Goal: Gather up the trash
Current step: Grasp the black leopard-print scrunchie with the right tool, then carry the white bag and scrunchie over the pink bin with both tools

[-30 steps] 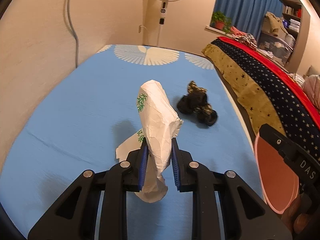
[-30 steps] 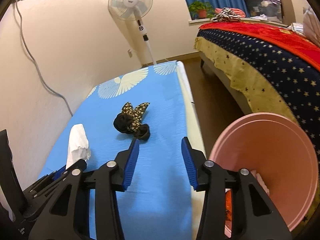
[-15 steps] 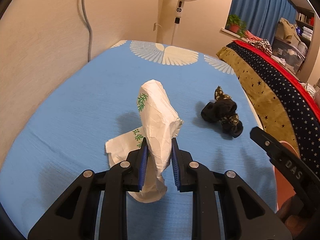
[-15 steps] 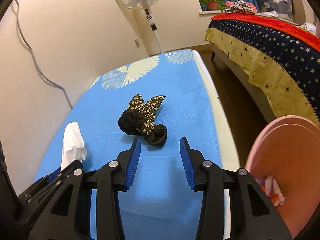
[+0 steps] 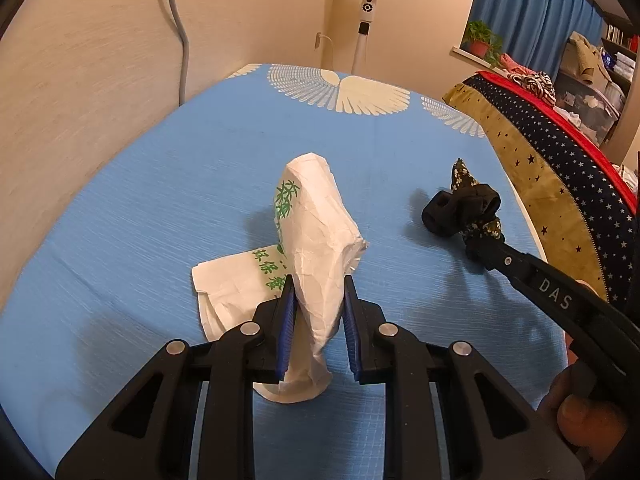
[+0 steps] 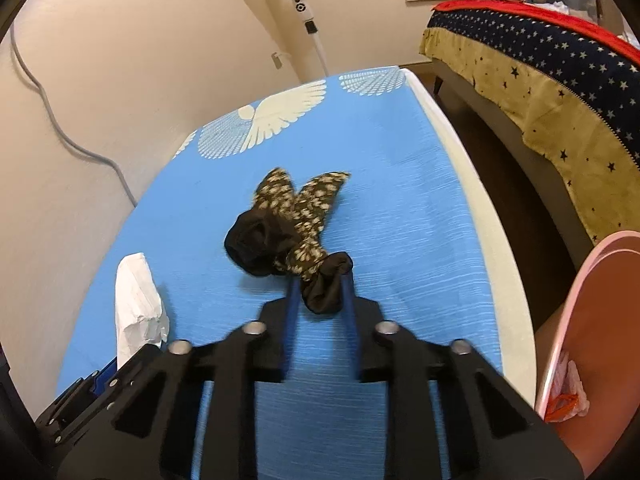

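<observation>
1. Left gripper (image 5: 316,320): jaws clamped on white paper wrapper (image 5: 320,240), its lower end touching the blue mat (image 5: 160,200).
2. Right gripper (image 6: 320,308): jaws closing, black end of the floral fabric bundle (image 6: 288,232) between them, on the mat.
3. Pink bin (image 6: 600,320) at the right, off the mat's edge: crumpled pale and orange scraps (image 6: 568,392) inside.

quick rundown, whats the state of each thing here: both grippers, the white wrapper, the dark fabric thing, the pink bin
left gripper: shut on the white paper wrapper
white paper wrapper: crumpled, pinched upright, low end on the blue cloth
right gripper: jaws closing, tail of the dark fabric bundle between them
dark fabric bundle: lying bunched on the cloth
pink bin: open, some trash inside
</observation>
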Demonstrator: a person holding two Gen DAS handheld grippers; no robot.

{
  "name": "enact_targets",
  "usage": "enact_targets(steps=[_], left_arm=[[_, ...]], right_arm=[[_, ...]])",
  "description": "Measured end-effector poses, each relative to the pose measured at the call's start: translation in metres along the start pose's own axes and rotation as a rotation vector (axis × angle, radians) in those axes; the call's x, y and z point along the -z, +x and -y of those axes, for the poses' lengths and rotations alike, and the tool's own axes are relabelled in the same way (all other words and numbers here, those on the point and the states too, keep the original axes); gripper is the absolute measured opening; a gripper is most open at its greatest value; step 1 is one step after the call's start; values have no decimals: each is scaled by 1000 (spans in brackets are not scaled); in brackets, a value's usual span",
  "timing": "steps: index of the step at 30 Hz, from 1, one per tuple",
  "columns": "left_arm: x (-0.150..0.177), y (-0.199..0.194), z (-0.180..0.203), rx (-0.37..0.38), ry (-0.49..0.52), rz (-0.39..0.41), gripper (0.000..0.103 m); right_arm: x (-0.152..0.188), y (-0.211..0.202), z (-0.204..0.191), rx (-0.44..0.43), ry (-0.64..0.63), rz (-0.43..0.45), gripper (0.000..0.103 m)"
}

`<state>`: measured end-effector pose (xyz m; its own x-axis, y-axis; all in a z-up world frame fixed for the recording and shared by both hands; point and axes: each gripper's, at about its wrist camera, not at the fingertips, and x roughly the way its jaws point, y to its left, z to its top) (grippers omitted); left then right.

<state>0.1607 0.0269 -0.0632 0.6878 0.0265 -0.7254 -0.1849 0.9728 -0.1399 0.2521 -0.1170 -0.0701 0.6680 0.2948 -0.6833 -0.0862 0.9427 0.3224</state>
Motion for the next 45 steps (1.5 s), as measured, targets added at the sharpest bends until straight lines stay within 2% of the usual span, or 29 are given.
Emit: enact_targets(steps=[3, 4, 16, 30, 45], left_arm=[[0, 0, 0, 0, 0, 0, 22], [0, 0, 0, -1, 1, 1, 22], [4, -17, 5, 9, 14, 28, 22], [17, -60, 7, 59, 38, 81, 22], [27, -109, 18, 120, 94, 141, 22]], right_arm=[[0, -3, -2, -2, -14, 9, 4], [1, -5, -3, 0, -20, 12, 3], [10, -48, -3, 24, -44, 59, 3], [28, -117, -13, 53, -112, 123, 3], [38, -178, -8, 84, -126, 192, 3]])
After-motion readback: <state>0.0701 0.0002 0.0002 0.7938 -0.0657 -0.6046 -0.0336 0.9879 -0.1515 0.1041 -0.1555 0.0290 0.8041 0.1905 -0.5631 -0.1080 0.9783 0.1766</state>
